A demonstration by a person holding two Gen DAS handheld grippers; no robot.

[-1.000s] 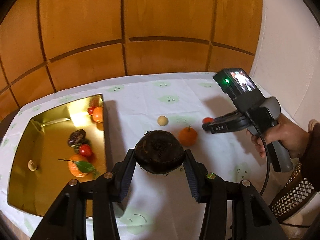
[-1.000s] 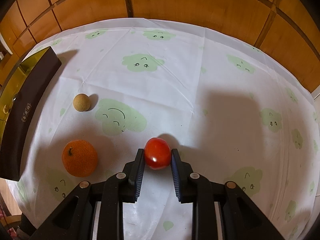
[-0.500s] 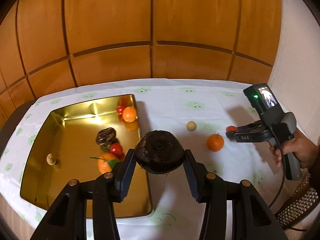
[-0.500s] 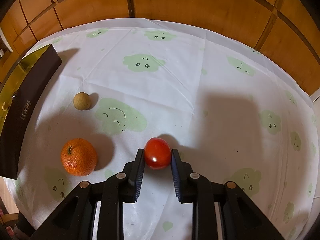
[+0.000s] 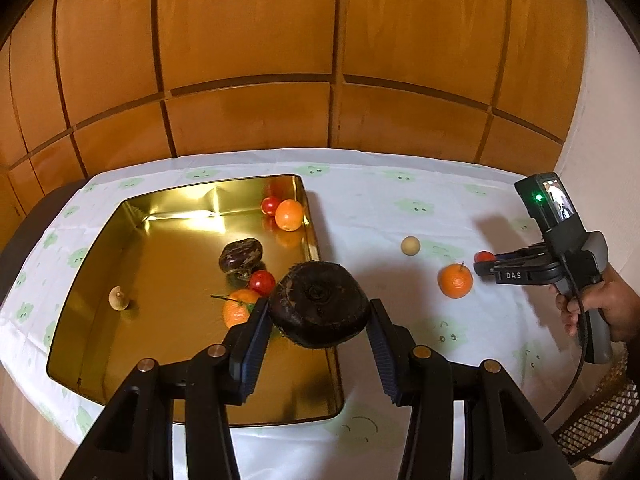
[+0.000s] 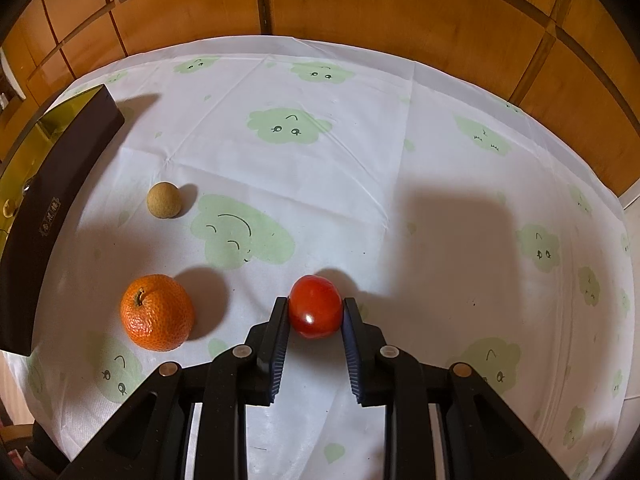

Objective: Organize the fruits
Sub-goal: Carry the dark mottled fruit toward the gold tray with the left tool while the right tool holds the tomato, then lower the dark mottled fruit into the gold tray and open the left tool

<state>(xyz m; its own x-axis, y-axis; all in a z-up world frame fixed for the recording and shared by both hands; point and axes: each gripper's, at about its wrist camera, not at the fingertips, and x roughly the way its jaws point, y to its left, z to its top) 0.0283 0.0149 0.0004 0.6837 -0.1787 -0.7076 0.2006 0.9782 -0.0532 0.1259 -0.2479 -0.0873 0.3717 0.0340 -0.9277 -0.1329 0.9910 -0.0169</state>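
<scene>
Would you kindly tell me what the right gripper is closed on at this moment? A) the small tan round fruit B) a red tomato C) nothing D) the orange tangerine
B: the right gripper has both fingers pressed against the red tomato, while the tangerine lies apart on the tablecloth.

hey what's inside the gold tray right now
In the tray: two tomatoes, two oranges, a dark fruit and a pale one. The held dark fruit hides some floor.
</scene>
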